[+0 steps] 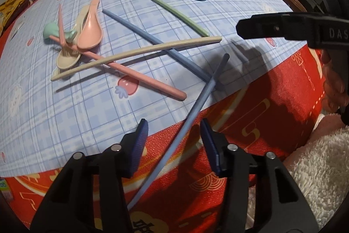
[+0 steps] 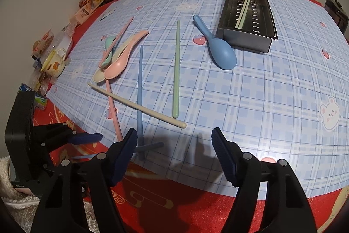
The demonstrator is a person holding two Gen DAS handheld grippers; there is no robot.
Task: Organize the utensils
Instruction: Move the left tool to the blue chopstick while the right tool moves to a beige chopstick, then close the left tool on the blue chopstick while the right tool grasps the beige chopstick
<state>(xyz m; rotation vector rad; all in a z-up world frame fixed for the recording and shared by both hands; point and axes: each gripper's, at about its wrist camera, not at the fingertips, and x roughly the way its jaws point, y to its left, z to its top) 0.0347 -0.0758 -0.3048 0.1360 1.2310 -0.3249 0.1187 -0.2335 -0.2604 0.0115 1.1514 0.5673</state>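
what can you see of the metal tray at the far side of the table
The metal tray is a long rectangular box of dull steel, open on top, standing flat on the checked tablecloth. A slotted insert lines its floor, and a wire bar spans its far end. Two pale chopsticks, one green and one cream, lie lengthwise inside. The blue spoon lies close beside it; contact is unclear.

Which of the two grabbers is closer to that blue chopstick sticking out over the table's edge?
Left. The left gripper straddles the overhanging blue chopstick without gripping it; the right gripper hovers open beside it.

Even indoor light, soft shadows, strong fisheye edge distortion
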